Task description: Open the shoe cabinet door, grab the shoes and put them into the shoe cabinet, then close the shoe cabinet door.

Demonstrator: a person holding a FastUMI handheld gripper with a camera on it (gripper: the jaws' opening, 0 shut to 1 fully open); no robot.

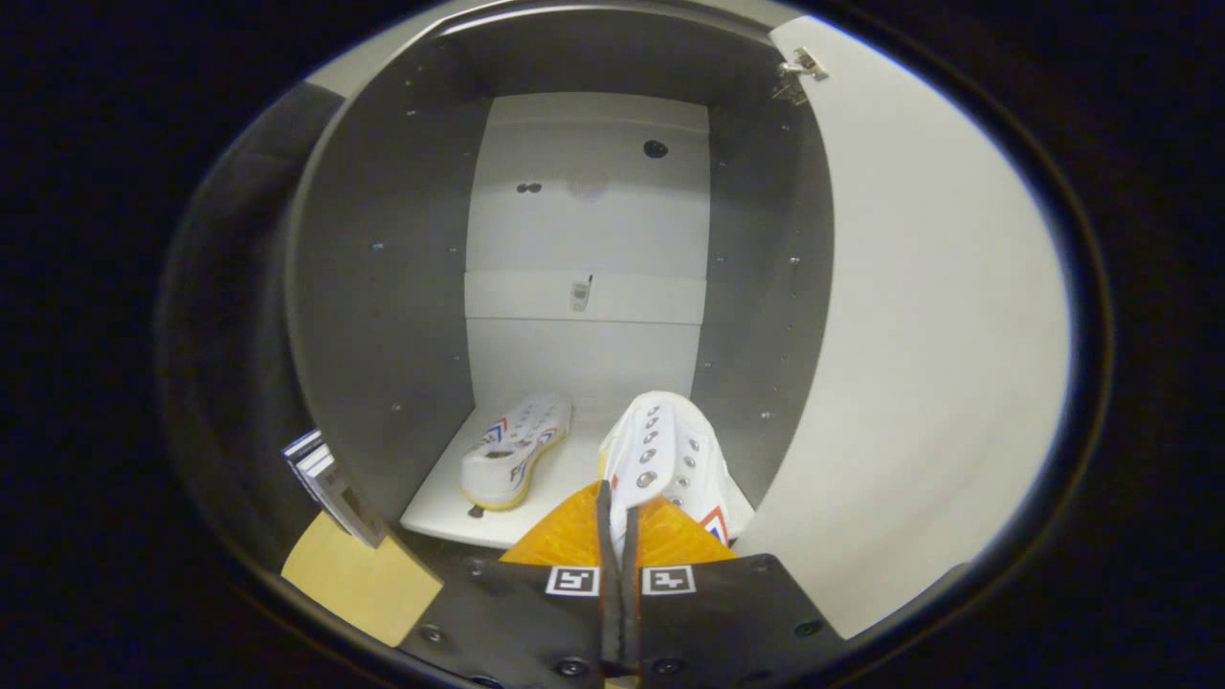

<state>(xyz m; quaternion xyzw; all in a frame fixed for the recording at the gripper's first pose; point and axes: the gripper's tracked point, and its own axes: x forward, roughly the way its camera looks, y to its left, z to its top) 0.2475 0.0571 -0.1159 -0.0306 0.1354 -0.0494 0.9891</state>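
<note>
Floor patch: a tan strip [359,579] lies down to the left of the tongs, outside the cabinet, with a small striped card-like item [330,483] standing at its upper edge.
Cabinet: the shoe cabinet [383,287] stands open ahead of the tongs, with grey side walls, a pale back panel and a white bottom shelf [440,512].
First shoe: a white shoe [514,450] with a yellow sole and red-and-blue markings lies on its side on the shelf, ahead and to the left of the tongs, well inside the cabinet.
Tongs: the tongs [617,531] are closed down to a thin slit, and the fingers [565,541] pinch the near edge of the second shoe between them.
Second shoe: a white shoe with metal eyelets [665,455] rises just ahead of the fingertips, over the front right part of the shelf; whether it rests on the shelf cannot be told.
Door: the white cabinet door [919,364] is swung wide open to the right of the tongs, its hinge [802,67] at the top corner.
</note>
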